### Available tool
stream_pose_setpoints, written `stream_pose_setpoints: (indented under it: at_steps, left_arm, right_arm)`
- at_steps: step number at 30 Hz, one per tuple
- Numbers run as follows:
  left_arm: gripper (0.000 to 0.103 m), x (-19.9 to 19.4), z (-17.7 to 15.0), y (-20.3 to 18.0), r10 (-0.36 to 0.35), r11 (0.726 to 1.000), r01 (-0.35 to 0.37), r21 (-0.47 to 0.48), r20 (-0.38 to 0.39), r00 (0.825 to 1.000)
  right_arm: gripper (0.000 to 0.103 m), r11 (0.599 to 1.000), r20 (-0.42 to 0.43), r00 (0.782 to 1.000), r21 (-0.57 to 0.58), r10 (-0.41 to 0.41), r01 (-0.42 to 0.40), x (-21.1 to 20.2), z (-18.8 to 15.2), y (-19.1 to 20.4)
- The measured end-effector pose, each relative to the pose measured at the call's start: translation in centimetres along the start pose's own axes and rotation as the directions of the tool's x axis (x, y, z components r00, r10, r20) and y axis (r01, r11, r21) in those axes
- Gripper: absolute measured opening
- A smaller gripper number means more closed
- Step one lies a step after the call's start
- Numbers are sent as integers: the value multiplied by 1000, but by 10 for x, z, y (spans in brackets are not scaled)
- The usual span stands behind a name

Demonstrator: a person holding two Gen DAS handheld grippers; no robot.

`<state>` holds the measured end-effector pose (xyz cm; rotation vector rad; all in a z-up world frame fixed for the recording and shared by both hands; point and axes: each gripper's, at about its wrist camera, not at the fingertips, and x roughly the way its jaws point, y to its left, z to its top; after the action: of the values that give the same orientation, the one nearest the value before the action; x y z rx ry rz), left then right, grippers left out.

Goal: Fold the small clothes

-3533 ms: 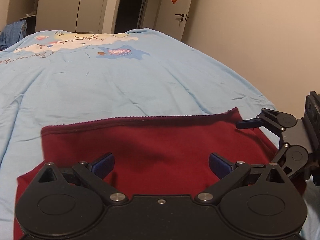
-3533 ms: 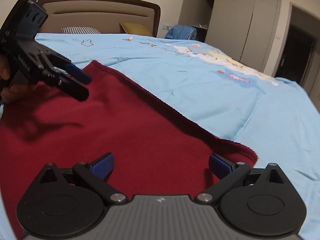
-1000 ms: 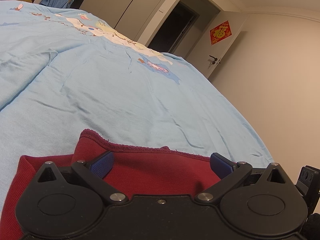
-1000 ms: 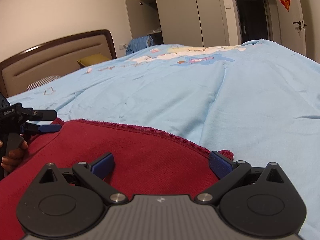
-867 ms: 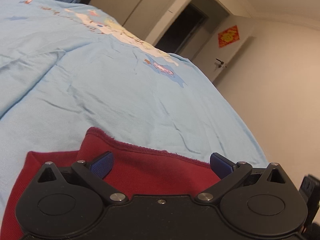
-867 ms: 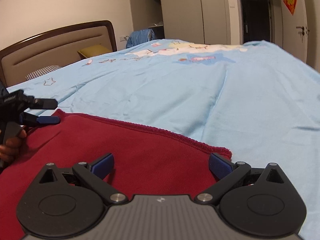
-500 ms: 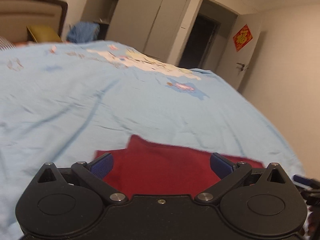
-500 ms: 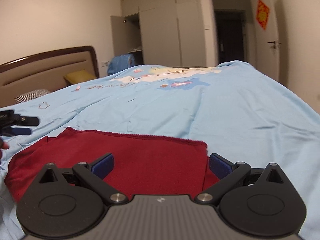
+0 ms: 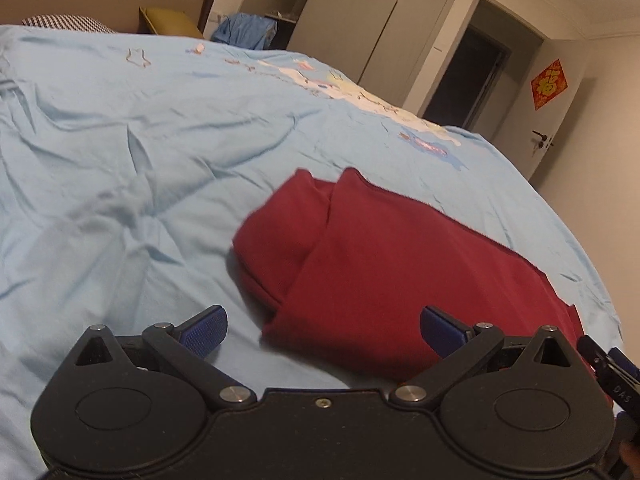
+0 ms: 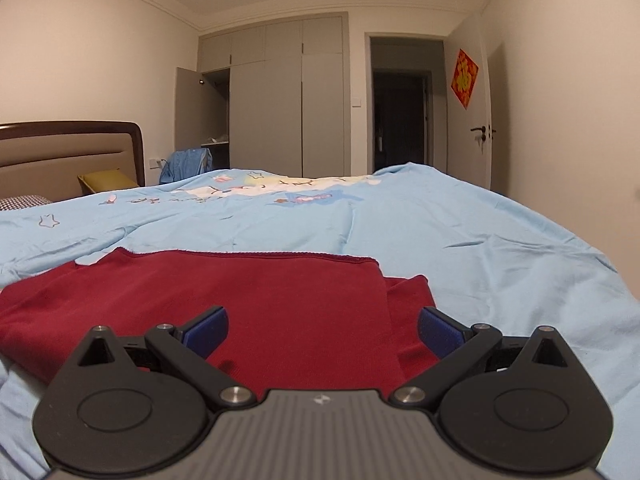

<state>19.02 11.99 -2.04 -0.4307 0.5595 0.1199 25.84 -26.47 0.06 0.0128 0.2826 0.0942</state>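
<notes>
Left wrist view: left gripper [image 9: 322, 324] is hovering wide open, holding nothing; folded dark-red knit garment [image 9: 400, 272] is lying at 1 o'clock on the light-blue bedsheet [image 9: 120, 184], flat for the next fold. "DAS" is showing on the right gripper's finger at 4 o'clock.

Right wrist view: right gripper [image 10: 322, 326] is gaping wide, empty, over the garment's near edge at 12 o'clock.

**Black Grippers, Blue Pads**

The left gripper [image 9: 322, 326] is showing a matt black body with two round discs, silver pivot screws and a small centre screw; its fingers [image 9: 202, 326] are wearing textured blue pads; the right gripper [image 10: 322, 326] is looking alike, but its middle plate is ribbed grey, carrying a small white mark; white lettering is showing on its side in the left view.
</notes>
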Motion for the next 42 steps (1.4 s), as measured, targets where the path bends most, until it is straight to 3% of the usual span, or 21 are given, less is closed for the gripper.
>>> stream_pose_setpoints:
  at_steps: [8,16,34,38,42]
  left_arm:
    - [102,17,-14,-21,-21,1000,22,13,-64,998]
    - [102,25,-19,-29,-20,999,23,38,-57,998]
    - [102,28,-21,-32,-14,1000,15,19,-40,999]
    - [102,24,-21,-28,-89,995,87,-58,-32,996]
    - [102,29,-21,-17,-196,963,192,-187,-4,981]
  right_arm:
    - [103,997,38,999,-73,-9,11,-3,-21,16]
    - [103,999,-15,1000,-31,26,-27,8,-29,9]
    - [103,999,-14,1000,-27,25,-25,7,-33,9]
    - [103,999,-14,1000,-27,25,-25,7,-33,9]
    - [103,999,-14,1000,-27,25,-25,7,-33,9]
